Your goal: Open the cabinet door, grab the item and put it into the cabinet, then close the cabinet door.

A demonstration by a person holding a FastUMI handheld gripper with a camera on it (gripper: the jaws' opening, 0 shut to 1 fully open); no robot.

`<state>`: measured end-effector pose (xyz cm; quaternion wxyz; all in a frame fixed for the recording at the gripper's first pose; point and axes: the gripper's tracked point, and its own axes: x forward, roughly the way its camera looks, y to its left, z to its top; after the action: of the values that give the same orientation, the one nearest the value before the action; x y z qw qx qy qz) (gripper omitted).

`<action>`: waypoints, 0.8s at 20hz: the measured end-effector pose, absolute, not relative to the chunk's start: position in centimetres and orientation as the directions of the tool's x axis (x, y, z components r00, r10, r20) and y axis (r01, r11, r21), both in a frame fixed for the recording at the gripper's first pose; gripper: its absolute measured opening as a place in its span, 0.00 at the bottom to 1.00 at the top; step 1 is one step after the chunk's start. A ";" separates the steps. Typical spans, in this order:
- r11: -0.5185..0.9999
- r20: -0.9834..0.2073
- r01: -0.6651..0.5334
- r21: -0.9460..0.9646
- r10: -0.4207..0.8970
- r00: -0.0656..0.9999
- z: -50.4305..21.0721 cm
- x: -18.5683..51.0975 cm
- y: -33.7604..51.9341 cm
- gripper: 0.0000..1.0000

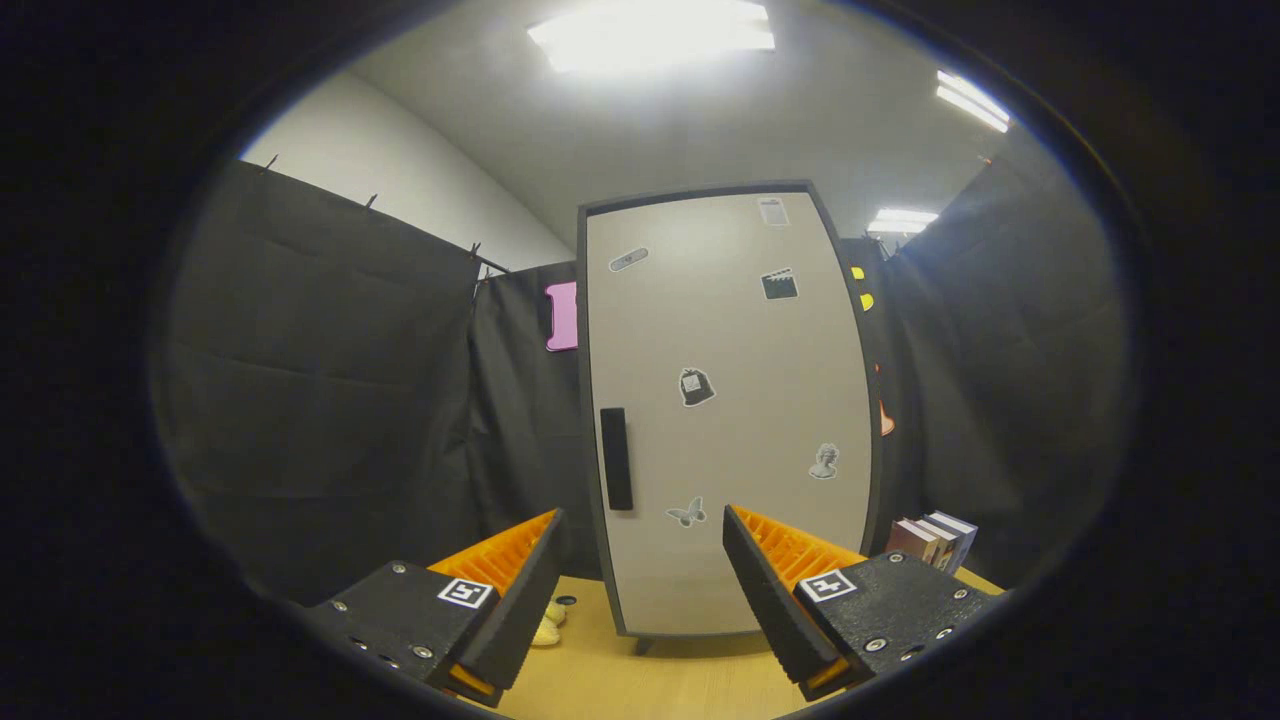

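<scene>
- Cabinet [730, 410] stands upright on the wooden table [660, 685], straight ahead of my fingers; I see its front only, sides and back hidden.
- Cabinet door [735, 330] is shut, pale, dotted with small stickers too tiny for me to read.
- Gripper [642, 575] is spread wide with nothing between the fingers, well short of the door; lower door shows through the gap.
- Books [935, 540] stand just right of the cabinet, partly cut off by my right finger.
- Dark handle [615, 458] runs vertically near the door's left edge, above my left fingertip.
- Pale yellowish item [549, 625] lies on the table left of the cabinet's base, mostly hidden behind the left finger; can't tell what it is.
</scene>
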<state>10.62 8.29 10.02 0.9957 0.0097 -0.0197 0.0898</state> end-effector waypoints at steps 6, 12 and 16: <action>0.981 0.032 -0.195 0.004 0.195 0.980 11.8 16.1 10.8 0.95; 0.983 -0.011 -0.183 0.006 0.183 0.983 11.5 21.6 12.0 0.95; 0.985 -0.058 -0.173 0.009 0.173 0.983 10.4 25.3 12.7 0.95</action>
<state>25.27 12.68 10.38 0.9958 0.0021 0.0294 0.0869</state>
